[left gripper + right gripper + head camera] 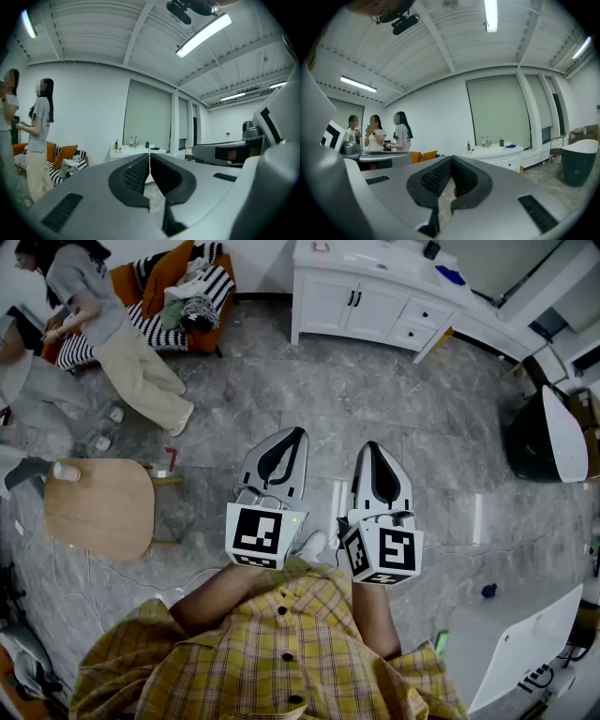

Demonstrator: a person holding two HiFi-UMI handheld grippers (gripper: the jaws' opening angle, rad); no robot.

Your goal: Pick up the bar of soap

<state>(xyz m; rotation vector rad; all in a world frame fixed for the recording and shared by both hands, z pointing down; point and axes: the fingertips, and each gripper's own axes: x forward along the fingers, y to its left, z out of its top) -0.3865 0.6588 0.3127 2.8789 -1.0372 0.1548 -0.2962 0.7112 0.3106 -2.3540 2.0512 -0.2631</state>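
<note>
No bar of soap can be made out in any view. I hold both grippers side by side at waist height over the grey stone floor, pointing toward the white vanity cabinet. My left gripper is shut, its dark pads meeting with nothing between them. My right gripper is shut and empty too. Small bottles and a blue item stand on the vanity top, which lies well ahead of both grippers.
A person in a grey shirt stands at the far left by an orange and striped sofa. A wooden stool with a cup is on my left. A dark bathtub and a white table are on the right.
</note>
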